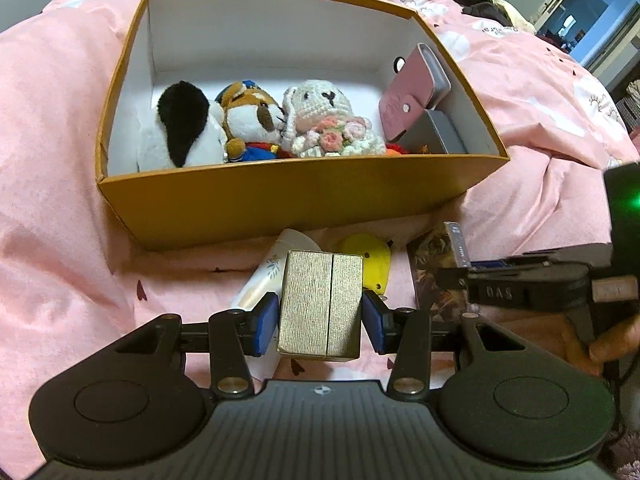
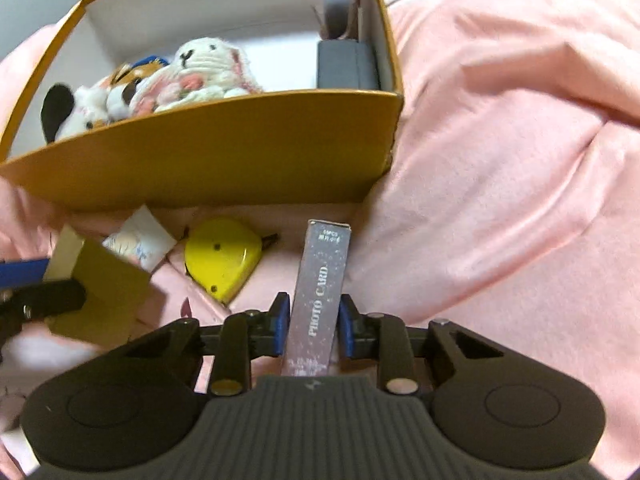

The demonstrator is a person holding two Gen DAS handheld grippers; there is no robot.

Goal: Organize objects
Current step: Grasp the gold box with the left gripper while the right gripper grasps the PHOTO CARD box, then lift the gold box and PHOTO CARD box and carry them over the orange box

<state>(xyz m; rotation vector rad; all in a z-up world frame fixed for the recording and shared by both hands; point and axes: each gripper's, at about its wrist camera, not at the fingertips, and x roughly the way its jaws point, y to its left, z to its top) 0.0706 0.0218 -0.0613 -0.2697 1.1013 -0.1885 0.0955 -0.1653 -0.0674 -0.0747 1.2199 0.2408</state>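
A pink bedspread [image 1: 60, 128] covers the bed and carries everything, with an open orange box [image 1: 280, 196] sitting on it as the collecting place. Inside, three soft toys line the near wall: a black-and-white plush [image 1: 180, 128], a fox-like plush [image 1: 250, 120] and a crocheted rabbit [image 1: 320, 116], while a pink snap case [image 1: 412, 96] leans on a grey box [image 1: 436, 132] at the right end, probably stood up to save floor space. The left hand-held gripper [image 1: 320, 320] is clamped on a gold gift box [image 1: 320, 304], lifted just in front of the orange box, seemingly ready to go in. The right hand-held gripper [image 2: 312, 324] grips a slim photo card box [image 2: 320, 288] by its narrow sides, on edge. A yellow tape measure [image 2: 222, 256] and a white floral packet [image 2: 136, 240] lie loose on the bedspread. The packet is half hidden and its print unreadable; the toys' lower bodies are cut off by the box wall.
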